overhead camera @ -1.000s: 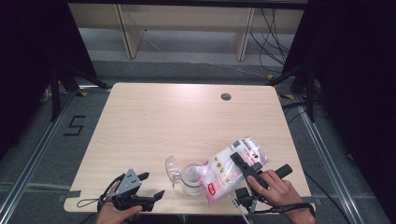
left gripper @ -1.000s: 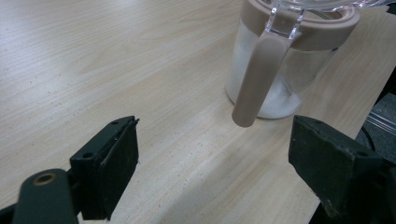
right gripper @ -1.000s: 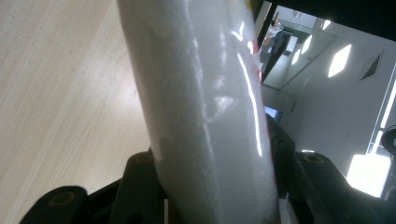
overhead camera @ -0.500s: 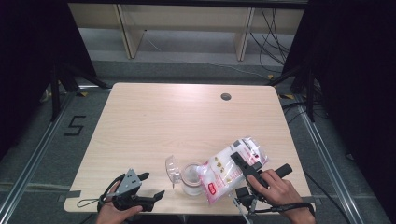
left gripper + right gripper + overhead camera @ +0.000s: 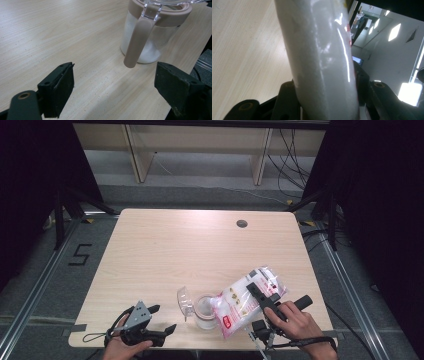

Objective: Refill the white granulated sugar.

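Near the bottom edge of the high view, right of centre, the right gripper is clamped on a clear plastic bag of white granules with red print, tilted so that its lower end hangs over a small clear jar with a beige rim. In the right gripper view the bag bulges between the two jaws, which press on it from both sides. The jar's clear lid stands flipped open at its left, and in the left gripper view the jar already holds a layer of white grains at the bottom, its beige latch strap hanging down the front. My reading is that the pour is under way or about to resume: the lid is open, some contents are in, and filling further, setting the bag down and closing the lid seem to be left. Whether grains are falling at this instant I cannot tell. At the lower left of the high view the left gripper rests low over the desk with its jaws wide apart and nothing between them, pointing toward the jar but apart from it. The desk is pale wood-grain with a round cable hole toward its far right; beyond it stand the legs of light wooden shelving on a grey floor with loose cables, a taped "5" marks the floor at the left, and dark curtains close both sides.
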`<state>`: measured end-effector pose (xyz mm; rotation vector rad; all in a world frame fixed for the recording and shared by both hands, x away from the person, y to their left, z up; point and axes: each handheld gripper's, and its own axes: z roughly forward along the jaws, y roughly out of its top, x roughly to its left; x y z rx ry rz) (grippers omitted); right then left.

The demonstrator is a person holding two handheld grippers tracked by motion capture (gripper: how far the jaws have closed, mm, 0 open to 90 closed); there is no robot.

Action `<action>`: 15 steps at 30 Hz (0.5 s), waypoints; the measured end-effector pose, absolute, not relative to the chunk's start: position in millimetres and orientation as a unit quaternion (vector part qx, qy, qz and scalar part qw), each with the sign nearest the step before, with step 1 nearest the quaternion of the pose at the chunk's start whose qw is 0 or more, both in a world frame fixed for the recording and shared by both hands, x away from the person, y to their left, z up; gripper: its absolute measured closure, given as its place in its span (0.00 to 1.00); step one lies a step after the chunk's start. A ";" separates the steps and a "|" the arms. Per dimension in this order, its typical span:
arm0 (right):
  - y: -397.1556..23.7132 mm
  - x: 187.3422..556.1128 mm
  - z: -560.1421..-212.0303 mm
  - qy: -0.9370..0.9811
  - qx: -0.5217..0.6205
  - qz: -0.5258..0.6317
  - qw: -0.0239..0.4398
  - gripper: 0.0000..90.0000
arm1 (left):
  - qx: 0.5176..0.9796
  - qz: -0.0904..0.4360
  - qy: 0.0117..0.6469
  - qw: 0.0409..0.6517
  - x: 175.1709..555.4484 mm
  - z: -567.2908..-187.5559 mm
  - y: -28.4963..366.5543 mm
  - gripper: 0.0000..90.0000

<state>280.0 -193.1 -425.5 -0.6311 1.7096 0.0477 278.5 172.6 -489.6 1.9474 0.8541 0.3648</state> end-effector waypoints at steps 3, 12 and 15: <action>-192.9 280.1 -425.7 0.741 -0.273 0.018 0.613 0.68 | 0.796 0.149 0.349 0.472 278.5 -489.7 172.7 0.18; -193.7 281.5 -426.5 0.739 -0.273 0.026 0.615 0.68 | 0.796 0.149 0.349 0.472 278.6 -489.9 172.6 0.18; -193.6 281.1 -426.4 0.739 -0.272 0.025 0.616 0.68 | 0.795 0.149 0.349 0.472 278.6 -490.0 172.6 0.18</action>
